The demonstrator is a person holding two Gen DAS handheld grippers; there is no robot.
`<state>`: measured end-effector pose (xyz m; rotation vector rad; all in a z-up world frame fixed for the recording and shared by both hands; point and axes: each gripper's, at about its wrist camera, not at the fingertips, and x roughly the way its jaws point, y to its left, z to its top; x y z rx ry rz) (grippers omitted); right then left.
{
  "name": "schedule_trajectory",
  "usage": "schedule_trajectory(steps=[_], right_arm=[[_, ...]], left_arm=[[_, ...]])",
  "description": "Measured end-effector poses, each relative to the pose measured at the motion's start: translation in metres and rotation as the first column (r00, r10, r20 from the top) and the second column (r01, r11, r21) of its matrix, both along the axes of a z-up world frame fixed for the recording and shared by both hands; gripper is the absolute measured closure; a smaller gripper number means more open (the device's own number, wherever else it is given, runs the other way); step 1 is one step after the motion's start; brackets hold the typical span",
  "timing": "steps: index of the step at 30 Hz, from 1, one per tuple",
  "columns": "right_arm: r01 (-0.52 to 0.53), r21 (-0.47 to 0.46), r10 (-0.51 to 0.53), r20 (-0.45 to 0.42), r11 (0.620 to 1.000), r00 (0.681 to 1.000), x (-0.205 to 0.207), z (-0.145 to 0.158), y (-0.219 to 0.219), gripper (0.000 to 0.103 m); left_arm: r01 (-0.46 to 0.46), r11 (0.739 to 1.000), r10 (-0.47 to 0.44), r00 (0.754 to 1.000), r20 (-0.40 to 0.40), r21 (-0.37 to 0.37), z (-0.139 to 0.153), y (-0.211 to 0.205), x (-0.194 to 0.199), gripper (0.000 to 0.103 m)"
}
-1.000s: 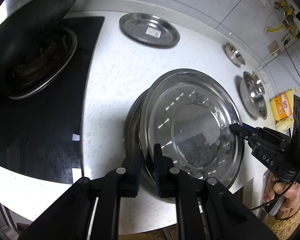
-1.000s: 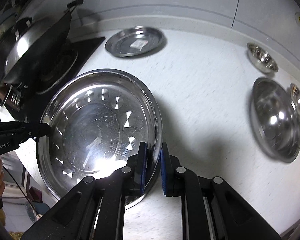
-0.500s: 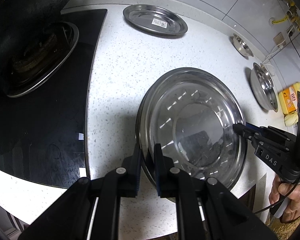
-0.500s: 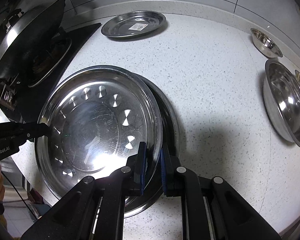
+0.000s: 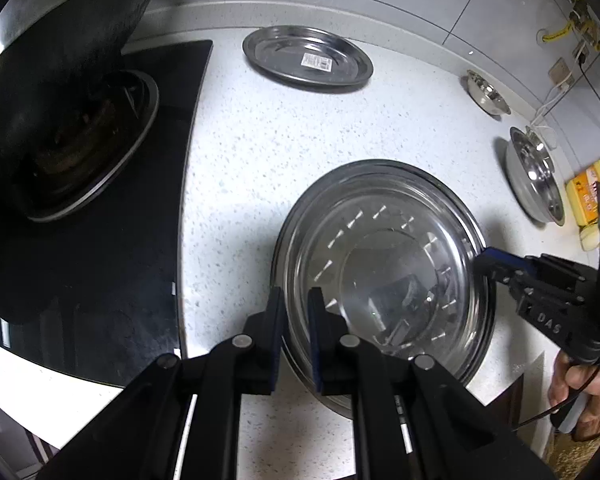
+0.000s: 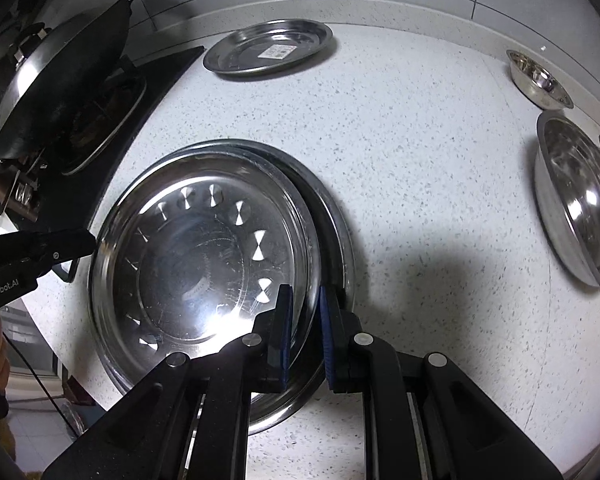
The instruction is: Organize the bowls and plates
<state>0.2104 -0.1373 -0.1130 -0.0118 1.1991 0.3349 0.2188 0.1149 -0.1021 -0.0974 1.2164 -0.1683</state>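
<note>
A large steel plate (image 5: pixel 384 264) (image 6: pixel 204 264) is held by its rim from both sides, low over a second plate (image 6: pixel 332 224) on the white counter. My left gripper (image 5: pixel 296 312) is shut on its left rim; it shows at the left of the right wrist view (image 6: pixel 88 242). My right gripper (image 6: pixel 304 316) is shut on its right rim; it shows at the right of the left wrist view (image 5: pixel 484 258). The lower plate's edge peeks out (image 5: pixel 278 248) under the held one.
Another steel plate with a label (image 5: pixel 308 58) (image 6: pixel 270 48) lies at the back. A small bowl (image 5: pixel 486 92) (image 6: pixel 538 78) and a large bowl (image 5: pixel 534 180) (image 6: pixel 580 196) stand at the right. A black hob (image 5: pixel 100 216) with a wok (image 6: pixel 60 76) is on the left. A yellow pack (image 5: pixel 588 196) lies far right.
Both grippers have lowered the held plate from a tilted, raised pose down onto the plate beneath it. It now lies nearly flat on that plate.
</note>
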Motion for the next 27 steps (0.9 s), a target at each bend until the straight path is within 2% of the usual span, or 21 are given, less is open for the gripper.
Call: schedule_trajectory(steps=[7, 13, 18, 22, 27], right_arm=[[-0.007, 0.034, 0.006, 0.025, 0.999, 1.0, 0.001, 0.012, -0.013, 0.09], [-0.019, 0.064, 0.013, 0.088, 0.998, 0.996, 0.01, 0.027, -0.023, 0.09], [-0.039, 0.097, 0.028, 0.106, 0.994, 0.994, 0.039, 0.033, -0.028, 0.083], [-0.057, 0.095, 0.046, 0.108, 0.994, 0.993, 0.07, 0.033, -0.032, 0.083], [-0.062, 0.083, 0.052, 0.118, 0.995, 0.992, 0.103, 0.035, -0.034, 0.072]], left_arm=[[-0.024, 1.0, 0.024, 1.0, 0.02, 0.01, 0.01, -0.006, 0.011, 0.092], [-0.064, 0.998, 0.063, 0.997, 0.032, 0.007, 0.017, -0.015, 0.029, 0.091], [-0.096, 0.995, 0.095, 0.995, 0.038, 0.015, 0.019, -0.023, 0.054, 0.091], [-0.121, 0.992, 0.119, 0.992, 0.048, 0.042, 0.02, -0.028, 0.079, 0.091], [-0.144, 0.987, 0.141, 0.989, 0.043, 0.071, 0.02, -0.026, 0.115, 0.091]])
